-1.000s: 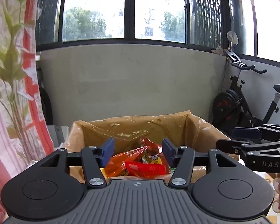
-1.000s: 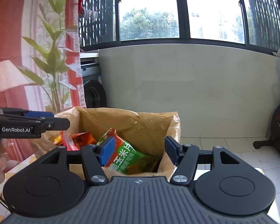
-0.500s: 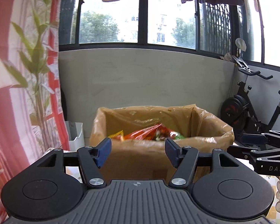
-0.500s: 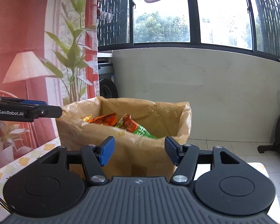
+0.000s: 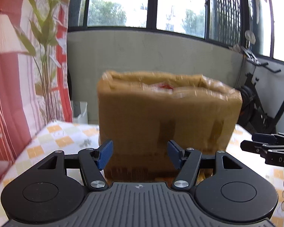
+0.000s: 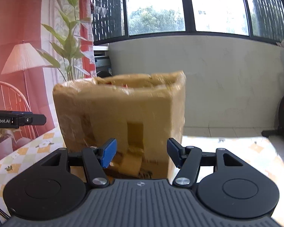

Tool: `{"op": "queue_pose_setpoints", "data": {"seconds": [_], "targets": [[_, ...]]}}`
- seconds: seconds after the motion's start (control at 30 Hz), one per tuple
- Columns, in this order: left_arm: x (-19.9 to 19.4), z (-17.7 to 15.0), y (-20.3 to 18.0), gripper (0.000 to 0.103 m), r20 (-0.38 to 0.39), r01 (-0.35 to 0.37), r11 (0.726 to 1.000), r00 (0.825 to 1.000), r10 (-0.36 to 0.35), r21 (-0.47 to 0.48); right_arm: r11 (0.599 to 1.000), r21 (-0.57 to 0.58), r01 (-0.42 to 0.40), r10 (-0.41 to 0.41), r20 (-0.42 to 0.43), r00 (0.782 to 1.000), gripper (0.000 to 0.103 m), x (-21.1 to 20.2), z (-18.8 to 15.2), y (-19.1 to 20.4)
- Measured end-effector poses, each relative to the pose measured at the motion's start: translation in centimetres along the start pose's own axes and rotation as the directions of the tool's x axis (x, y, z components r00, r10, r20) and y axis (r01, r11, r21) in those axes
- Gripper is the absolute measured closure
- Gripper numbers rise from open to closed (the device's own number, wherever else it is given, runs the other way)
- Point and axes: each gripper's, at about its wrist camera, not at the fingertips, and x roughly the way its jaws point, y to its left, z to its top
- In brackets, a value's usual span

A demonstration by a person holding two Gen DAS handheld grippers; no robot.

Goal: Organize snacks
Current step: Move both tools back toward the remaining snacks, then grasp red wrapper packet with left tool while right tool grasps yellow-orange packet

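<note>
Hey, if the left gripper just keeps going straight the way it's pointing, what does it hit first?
Most likely the near side wall of the brown cardboard box, which fills the view ahead of the open, empty left gripper. The frame is blurred, so how much gap remains is unclear.

Right gripper (image 6: 140, 155) jaws apart, empty, facing blurred tape-wrapped cardboard box (image 6: 121, 117) on checkered table (image 6: 236, 151) near its far edge; left gripper (image 6: 28, 120) tip at left.

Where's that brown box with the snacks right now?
The brown box stands on the checkered tablecloth, straight ahead in both wrist views, in front of the grey wall under the windows, with an exercise bike to its right.
</note>
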Motion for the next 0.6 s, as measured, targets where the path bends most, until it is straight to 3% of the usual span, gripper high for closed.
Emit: {"op": "queue_pose_setpoints", "data": {"seconds": [0.4,0.6], "targets": [[2.4,-4.9,-1.2,0.037,-0.144,0.085,0.996,0.986,-0.083,0.004,0.997,0.025,0.074,-0.069,-0.159,0.985,0.041,0.1,-6.7,-2.7],[3.7,-6.8,-1.7,0.037,-0.216,0.098,0.995,0.972,-0.096,-0.002,0.997,0.023,0.069,-0.063,-0.205,0.977,0.041,1.8,-7.3,-2.5]]}}
